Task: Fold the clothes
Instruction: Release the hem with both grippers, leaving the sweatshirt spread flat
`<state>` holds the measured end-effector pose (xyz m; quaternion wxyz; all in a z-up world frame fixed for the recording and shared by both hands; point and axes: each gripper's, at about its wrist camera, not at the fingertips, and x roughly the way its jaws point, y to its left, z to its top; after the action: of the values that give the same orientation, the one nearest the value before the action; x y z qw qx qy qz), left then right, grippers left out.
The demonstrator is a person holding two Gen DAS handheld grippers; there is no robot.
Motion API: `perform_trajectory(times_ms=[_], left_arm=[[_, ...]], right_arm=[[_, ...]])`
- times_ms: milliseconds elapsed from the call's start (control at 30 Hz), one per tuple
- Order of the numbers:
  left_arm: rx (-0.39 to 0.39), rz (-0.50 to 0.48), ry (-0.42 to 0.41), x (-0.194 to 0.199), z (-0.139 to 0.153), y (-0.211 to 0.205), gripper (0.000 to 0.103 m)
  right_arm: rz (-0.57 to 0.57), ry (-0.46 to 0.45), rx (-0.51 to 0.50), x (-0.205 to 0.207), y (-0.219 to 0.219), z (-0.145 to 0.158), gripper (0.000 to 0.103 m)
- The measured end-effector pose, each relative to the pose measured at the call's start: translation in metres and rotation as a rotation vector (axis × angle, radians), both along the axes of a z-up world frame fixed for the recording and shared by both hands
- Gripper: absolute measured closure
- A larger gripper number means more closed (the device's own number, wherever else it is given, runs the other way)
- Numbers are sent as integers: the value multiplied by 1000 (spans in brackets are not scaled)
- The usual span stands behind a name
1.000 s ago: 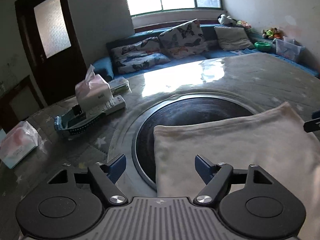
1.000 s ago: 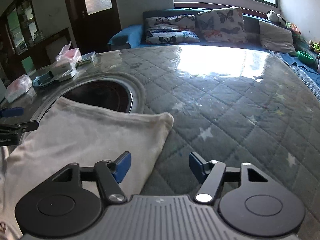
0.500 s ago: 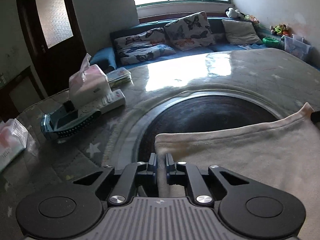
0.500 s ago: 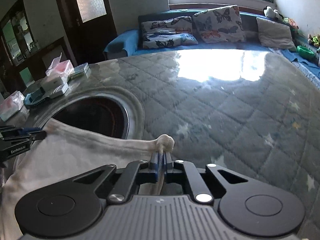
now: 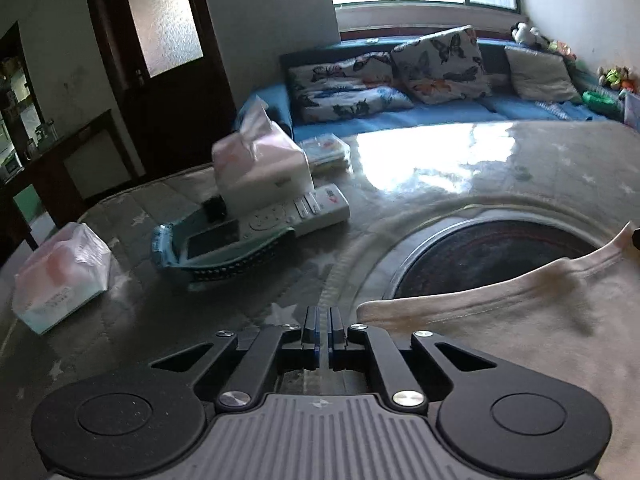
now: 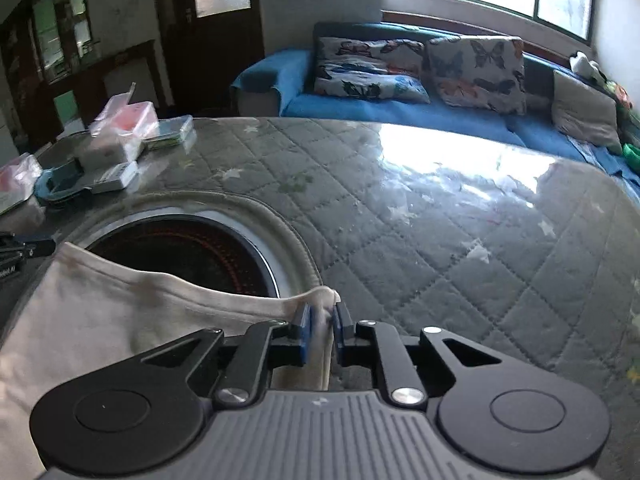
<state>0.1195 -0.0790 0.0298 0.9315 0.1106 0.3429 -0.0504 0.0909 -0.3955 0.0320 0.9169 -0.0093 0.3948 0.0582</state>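
A cream cloth lies over the near part of the table, and its far edge sags over the round dark opening. My left gripper is shut at the cloth's left corner; the fingers hide the pinch itself. In the right wrist view the same cloth bunches up between the blue pads of my right gripper, which is shut on its right corner. The left gripper touches the raised far-left corner there. The right gripper's tip shows at the frame's right edge.
A tissue box, a white remote, a teal tray and a wrapped tissue pack sit on the left of the quilted table cover. A blue sofa with cushions stands behind the table.
Both grippers were open a second ago and have shut on the cloth's far corners. The far edge has since lifted, and the left wrist view has swung to the left.
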Motion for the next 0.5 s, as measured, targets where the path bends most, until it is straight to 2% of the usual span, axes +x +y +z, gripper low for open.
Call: perform_trajectory(times_ms=[33,67,100,167,233,267,300,367,500], left_arm=[[-6,-1,-6,-6,4,3,97],[-13,-2,-13,-13,8,6,96],[-19,-3,-19,-19,12,9,96],[-20,8,-36,-36,17,17,81],[-9,31,-57,-58,18,29,71],[-4,43,-67,-69,19,35,65],[2,55,-77,-79,20,41,62],[13,78,-98,-101,21,53,59],[117,238,-131,-131,7,90,54]], right_arm=[[7,-6,-10,-5,0,4,89],[14,-14,-10,-12,0,9,81],[17,-20,-5,-17,0,12,64],[47,-35,12,-40,1,22,51],[87,-39,8,-64,6,27,51],[108,-38,5,-76,9,28,47],[128,-41,3,-89,12,29,42],[169,-47,-1,-117,19,30,40],[232,-56,-18,-167,31,27,35]])
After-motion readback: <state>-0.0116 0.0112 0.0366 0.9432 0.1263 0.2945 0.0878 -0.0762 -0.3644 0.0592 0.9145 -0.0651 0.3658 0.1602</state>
